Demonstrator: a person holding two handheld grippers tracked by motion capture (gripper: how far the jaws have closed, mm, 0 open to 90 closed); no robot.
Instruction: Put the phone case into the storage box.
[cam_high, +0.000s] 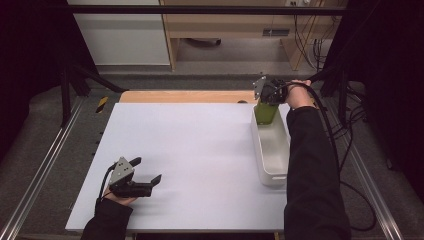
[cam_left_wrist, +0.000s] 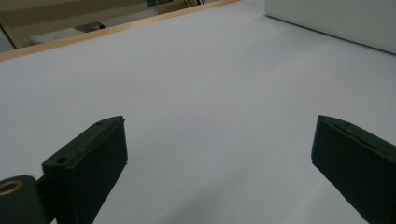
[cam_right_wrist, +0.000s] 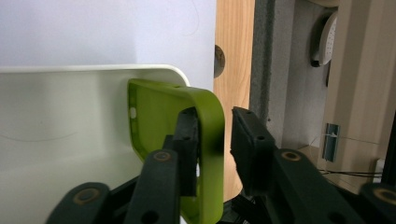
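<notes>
Left gripper (cam_high: 148, 178): near the desk's front left corner, resting low on the white desk top (cam_high: 190, 150); jaws stand wide apart with nothing between them, likely parked while the other hand works.
Desk middle: bare white surface between the two hands.
Bin: long white plastic bin (cam_high: 272, 172) lying along the desk's right edge, open side up, ready to receive things.
Right gripper (cam_high: 267, 102): reaching over the bin's far end, near the desk's far right corner, pointing down.
Green case: lime-green soft plastic phone case (cam_right_wrist: 205, 140), upright on its edge inside the bin's far end (cam_high: 265, 113); one jaw sits inside its wall, the other just outside with a gap, so the grip looks released.
Judgement: case appears just set down in the bin.
</notes>
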